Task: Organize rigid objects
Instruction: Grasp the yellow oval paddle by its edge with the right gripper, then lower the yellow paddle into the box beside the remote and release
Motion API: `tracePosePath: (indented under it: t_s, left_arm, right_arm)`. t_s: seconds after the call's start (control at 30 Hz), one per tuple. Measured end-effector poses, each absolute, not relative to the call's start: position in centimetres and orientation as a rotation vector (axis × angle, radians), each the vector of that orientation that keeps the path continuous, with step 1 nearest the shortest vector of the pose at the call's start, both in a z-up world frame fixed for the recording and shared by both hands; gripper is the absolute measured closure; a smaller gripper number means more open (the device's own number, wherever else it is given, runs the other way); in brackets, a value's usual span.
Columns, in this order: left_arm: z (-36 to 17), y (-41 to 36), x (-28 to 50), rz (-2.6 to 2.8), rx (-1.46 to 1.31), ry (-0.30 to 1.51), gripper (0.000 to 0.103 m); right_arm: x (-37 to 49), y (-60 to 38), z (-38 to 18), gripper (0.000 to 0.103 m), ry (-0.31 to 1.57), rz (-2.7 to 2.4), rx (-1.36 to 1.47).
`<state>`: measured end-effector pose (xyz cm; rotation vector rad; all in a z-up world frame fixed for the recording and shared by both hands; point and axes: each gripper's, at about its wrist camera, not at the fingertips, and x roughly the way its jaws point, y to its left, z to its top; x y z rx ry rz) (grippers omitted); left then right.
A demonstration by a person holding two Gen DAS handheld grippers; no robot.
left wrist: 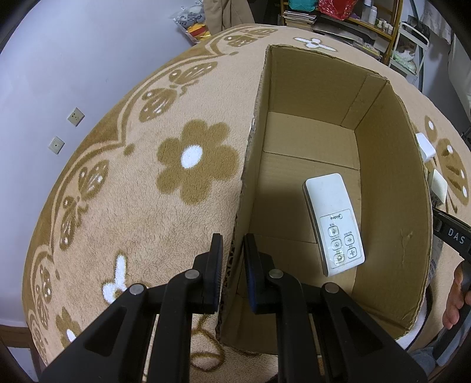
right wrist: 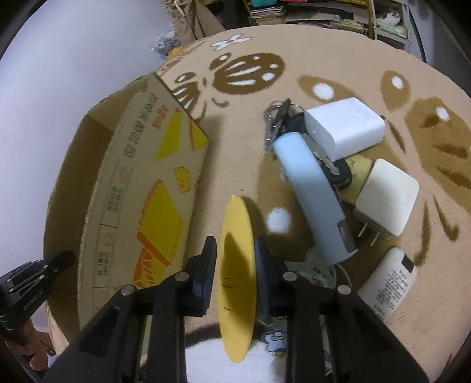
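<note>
An open cardboard box [left wrist: 391,188] stands on the flowered beige blanket [left wrist: 123,206]. A white remote control [left wrist: 334,224] lies on the box floor. My left gripper [left wrist: 232,244] is shut on the box's left wall near its front corner. My right gripper [right wrist: 235,250] is shut on a yellow disc [right wrist: 237,265], held on edge just right of the box [right wrist: 141,188]. On the blanket to the right lie a light blue device [right wrist: 315,200], two white chargers [right wrist: 344,123] [right wrist: 388,194], a key bunch [right wrist: 278,117] and a white power bank [right wrist: 388,282].
A dark card [right wrist: 356,176] lies under the chargers. A round patterned item [right wrist: 312,274] sits partly hidden behind my right fingers. Shelves with books and bottles [left wrist: 338,17] stand beyond the blanket. A grey wall with sockets [left wrist: 75,116] is at left.
</note>
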<state>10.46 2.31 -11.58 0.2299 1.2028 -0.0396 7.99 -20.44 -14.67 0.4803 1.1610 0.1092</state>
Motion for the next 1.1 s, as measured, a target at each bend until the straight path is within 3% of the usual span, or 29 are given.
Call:
tracePosePath:
  t_s: [0.27,0.33,0.4,1.1]
  left_arm:
    - [-11.6,2.4,10.5,-0.04,0.232,1.203,0.09]
    - [-11.6,2.4,10.5,-0.04,0.23,1.203,0.09]
    - [-11.6,2.4,10.5,-0.039,0.233,1.203,0.09]
    - [-11.7,2.5,10.6,-0.043,0.226,1.208,0.09]
  right_arm:
    - [8.1,-18.7,-15.2,0.075,1.203,0.107,0.406]
    - [8.0,-18.2,-15.5,0.09,1.218,0.107,0.373]
    - [7.9,-17.8,-15.1,0.094,1.198,0.117,0.363]
    - [8.3,-17.8,-3.2,0.094,0.856,0.091,0.328]
